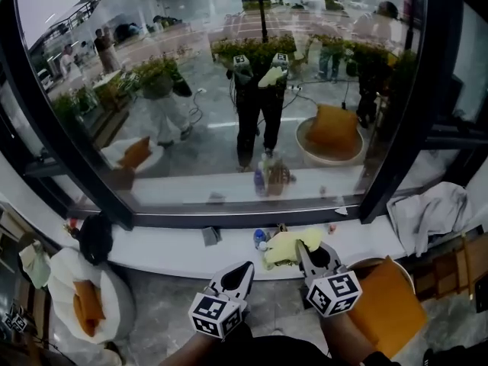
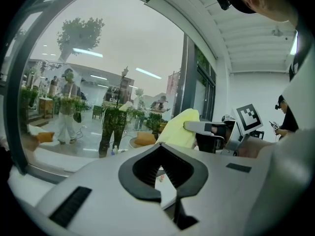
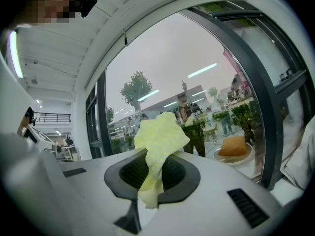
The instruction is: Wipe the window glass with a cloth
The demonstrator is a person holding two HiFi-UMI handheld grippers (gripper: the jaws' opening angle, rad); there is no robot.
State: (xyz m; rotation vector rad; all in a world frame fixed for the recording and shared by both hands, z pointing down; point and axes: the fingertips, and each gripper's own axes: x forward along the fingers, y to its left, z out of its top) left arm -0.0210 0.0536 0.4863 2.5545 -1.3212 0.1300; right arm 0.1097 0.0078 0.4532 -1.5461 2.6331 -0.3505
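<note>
A crumpled pale yellow cloth [image 3: 158, 140] is pinched between the jaws of the right claw [image 3: 151, 180], bunched up above the tips with a thin tail hanging below them. The large dark-framed window glass pane [image 1: 206, 105] stands upright ahead of the claw, full of reflections.

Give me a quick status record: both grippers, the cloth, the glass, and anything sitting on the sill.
left gripper: jaws together, nothing between them, held low near the sill
right gripper: shut on the yellow cloth
yellow cloth: bunched, sticking out past the jaw tips, over the sill and below the pane
window glass: large pane in a dark frame, strong reflections, cloth not on it
white sill: small bottle standing just left of the cloth
wiping: not yet begun
</note>
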